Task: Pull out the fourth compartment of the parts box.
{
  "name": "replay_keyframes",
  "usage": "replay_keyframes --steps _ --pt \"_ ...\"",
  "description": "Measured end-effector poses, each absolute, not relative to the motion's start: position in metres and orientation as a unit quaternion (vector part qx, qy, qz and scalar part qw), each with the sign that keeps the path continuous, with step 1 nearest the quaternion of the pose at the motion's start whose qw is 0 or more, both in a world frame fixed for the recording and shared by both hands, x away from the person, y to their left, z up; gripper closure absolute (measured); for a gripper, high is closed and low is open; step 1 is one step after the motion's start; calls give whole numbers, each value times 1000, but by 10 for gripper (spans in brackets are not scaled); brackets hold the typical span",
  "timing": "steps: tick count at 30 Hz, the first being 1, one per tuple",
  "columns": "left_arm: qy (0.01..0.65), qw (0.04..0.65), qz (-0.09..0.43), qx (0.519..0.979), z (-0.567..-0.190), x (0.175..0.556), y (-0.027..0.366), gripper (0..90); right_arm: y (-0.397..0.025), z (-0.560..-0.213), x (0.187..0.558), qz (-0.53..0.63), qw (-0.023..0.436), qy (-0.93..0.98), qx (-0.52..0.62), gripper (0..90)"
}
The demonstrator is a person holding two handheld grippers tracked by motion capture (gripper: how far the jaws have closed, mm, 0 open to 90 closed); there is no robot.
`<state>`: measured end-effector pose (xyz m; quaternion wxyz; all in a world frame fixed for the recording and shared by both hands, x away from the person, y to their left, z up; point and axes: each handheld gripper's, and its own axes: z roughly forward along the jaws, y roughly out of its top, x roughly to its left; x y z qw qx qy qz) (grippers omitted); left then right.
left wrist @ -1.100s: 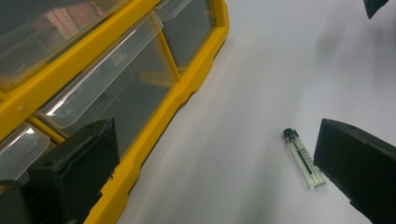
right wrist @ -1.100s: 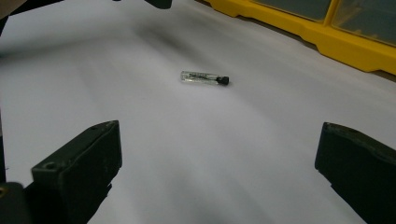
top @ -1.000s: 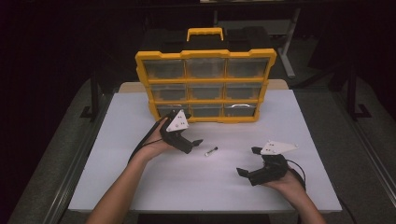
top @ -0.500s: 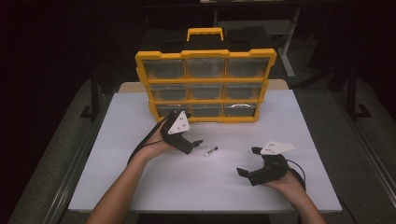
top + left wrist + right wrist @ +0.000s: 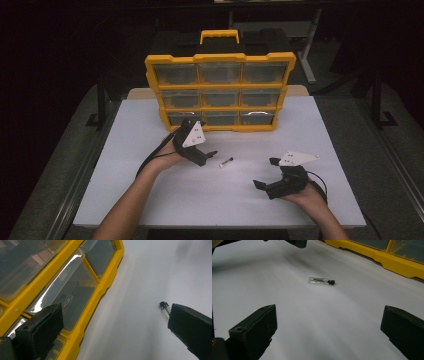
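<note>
The black two-jaw left gripper (image 5: 206, 156) stands wide open and empty; in its own view one jaw covers the far end of the small clear glass vial with a black cap (image 5: 165, 308), so just the cap end shows. The black right gripper (image 5: 266, 173), also spread open and empty, faces the vial across the smooth white tabletop (image 5: 150, 190), where it lies on its side. Behind stands the yellow plastic organiser case with clear drawers (image 5: 220, 92), drawer contents too dim to make out.
</note>
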<state>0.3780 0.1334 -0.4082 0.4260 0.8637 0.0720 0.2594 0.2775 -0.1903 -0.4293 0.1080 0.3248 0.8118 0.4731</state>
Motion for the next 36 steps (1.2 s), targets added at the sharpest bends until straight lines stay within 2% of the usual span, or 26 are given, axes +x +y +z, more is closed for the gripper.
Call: replay_keyframes --steps 36 --pt "37 404 326 854 -408 373 130 0 -190 -429 277 474 107 811 325 1"
